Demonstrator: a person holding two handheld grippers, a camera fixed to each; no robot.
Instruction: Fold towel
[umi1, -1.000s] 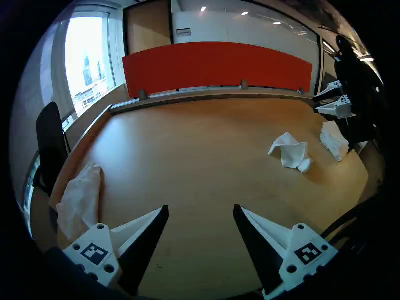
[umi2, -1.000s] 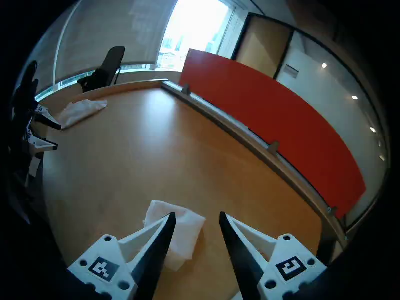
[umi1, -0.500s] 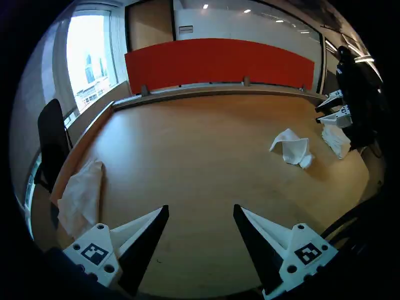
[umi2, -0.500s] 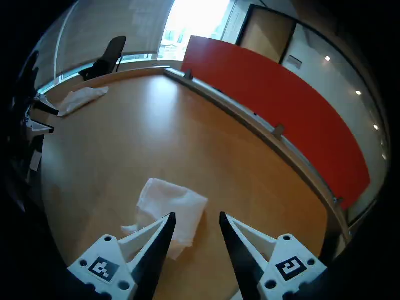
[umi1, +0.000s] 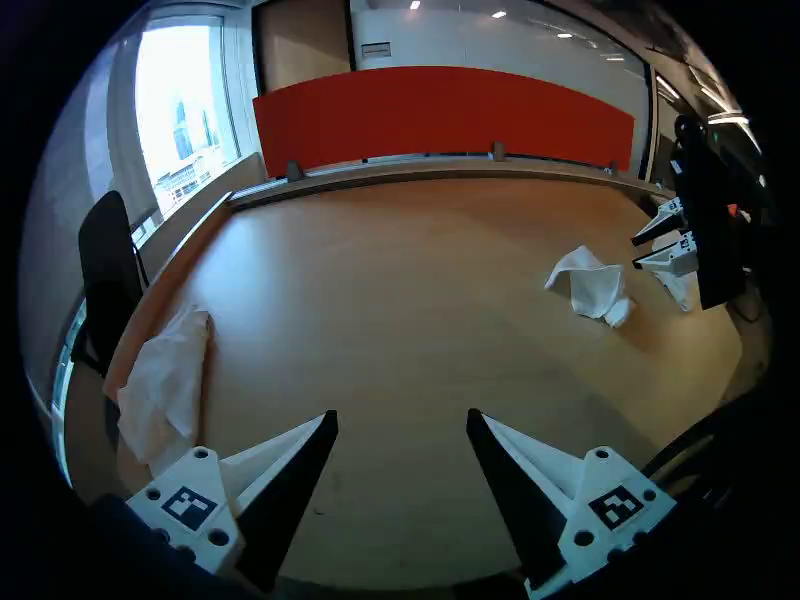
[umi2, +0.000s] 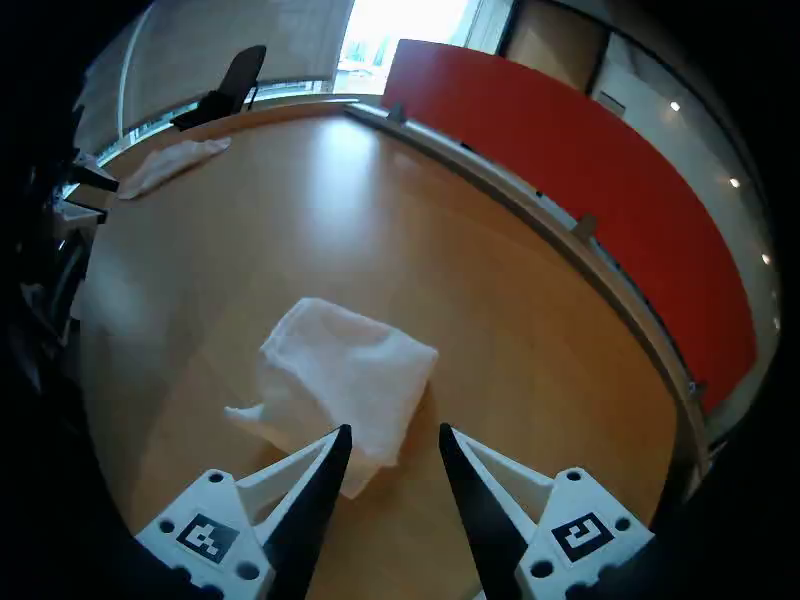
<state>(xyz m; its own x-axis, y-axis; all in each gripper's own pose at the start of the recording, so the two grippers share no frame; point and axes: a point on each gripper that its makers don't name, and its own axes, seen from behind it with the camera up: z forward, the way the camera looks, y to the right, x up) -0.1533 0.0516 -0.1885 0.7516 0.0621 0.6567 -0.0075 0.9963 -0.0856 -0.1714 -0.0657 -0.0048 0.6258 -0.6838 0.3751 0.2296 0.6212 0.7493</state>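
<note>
left tongs (umi1: 400, 414) and right tongs (umi2: 393, 428) gape empty above wooden table (umi1: 400, 290) with towel (umi2: 340, 385); red screen (umi1: 440, 110) behind.

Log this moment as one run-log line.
left gripper: open, over table | right gripper: open, at near edge of crumpled towel, no grip | second towel: lying at table edge | fold: not started
</note>
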